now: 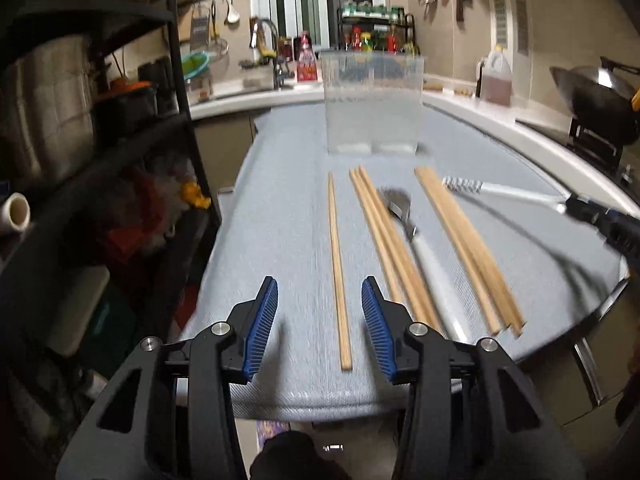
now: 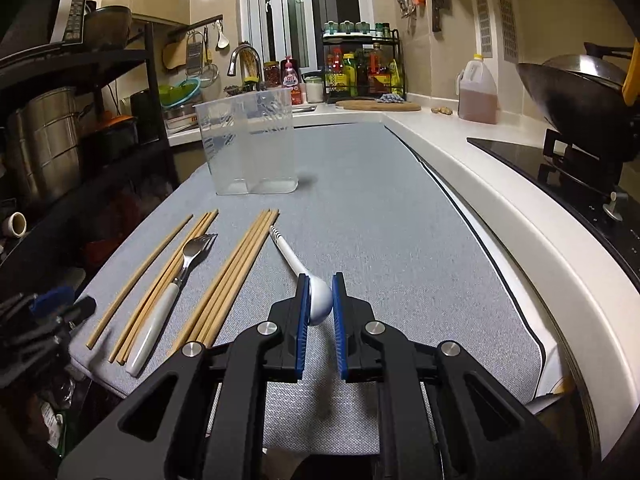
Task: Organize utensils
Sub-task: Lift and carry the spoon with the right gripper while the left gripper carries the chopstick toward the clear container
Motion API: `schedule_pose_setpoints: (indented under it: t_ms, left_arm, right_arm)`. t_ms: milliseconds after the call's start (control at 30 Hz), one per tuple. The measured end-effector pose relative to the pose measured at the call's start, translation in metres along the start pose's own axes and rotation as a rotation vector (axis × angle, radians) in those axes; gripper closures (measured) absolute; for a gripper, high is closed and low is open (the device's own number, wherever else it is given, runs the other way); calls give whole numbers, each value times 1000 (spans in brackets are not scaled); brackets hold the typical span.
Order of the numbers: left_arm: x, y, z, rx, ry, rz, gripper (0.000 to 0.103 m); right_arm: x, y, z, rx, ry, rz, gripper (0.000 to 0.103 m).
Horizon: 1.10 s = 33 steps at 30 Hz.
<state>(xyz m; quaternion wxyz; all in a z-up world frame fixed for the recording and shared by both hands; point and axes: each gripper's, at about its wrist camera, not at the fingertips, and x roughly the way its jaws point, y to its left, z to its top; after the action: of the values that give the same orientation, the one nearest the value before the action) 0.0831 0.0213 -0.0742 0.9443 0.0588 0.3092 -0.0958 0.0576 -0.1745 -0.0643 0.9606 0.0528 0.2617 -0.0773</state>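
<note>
Grey mat (image 2: pixel 360 200), on a kitchen counter: carries all items listed.

Clear plastic container (image 2: pixel 248 144): upright at the far end of the mat, two compartments, nothing visible inside.

Single chopstick (image 1: pixel 338 272): flat on the mat, long axis running from the near edge toward the container. Leftmost of the row.

Chopstick bundle (image 1: pixel 384 236): same lie, just right of the single stick, touching the fork.

Fork (image 2: pixel 188 264): white handle toward the near edge, tines toward the container.

Second chopstick bundle (image 2: pixel 232 272): right of the fork, parallel to it.

Spoon (image 2: pixel 320 300): white bowl nearest, striped handle end angled away and left, toward the container.

Left gripper (image 1: pixel 320 292): jaws partly open, empty, straddling the near end of the single chopstick without touching it.

Right gripper (image 2: pixel 320 280): jaws nearly closed, pads pressing the spoon's bowl.
</note>
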Motion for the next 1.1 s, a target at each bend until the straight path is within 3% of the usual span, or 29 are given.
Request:
schedule_pose_setpoints:
  t_ms: [67,200,267,333,400,567,867,1100]
  left_arm:
    - [6,0,-8,-2,17,1,59]
    - [4,-3,-21,17,-58,18,60]
    - [3,-5,-26,39,-89,-6,72]
    - [2,-10,-26,64,-104,-45,93]
    - [4,-15,-24,90,-102,-49,97]
    - [1,-7,-10,25,-55,-84,97]
    - [-55,-9,40,66,-219,-78,97]
    - [-62,-10,66,80,-235,-76,97]
  right_arm:
    - [0,0,-1,1,4,-1,91]
    - [0,0,-1,-3,4,-1,91]
    - [0,1,-2,-3,4,0,91]
    - [-1,1,-1,-4,2,3,91]
    - [-3,1,-2,-6,1,2,91]
    - [-8,-1,-1,-1,-7,-3,91]
    - [-17,0,8,-1,-41,5,91]
    - [-22,0,26,-6,-74,1,91]
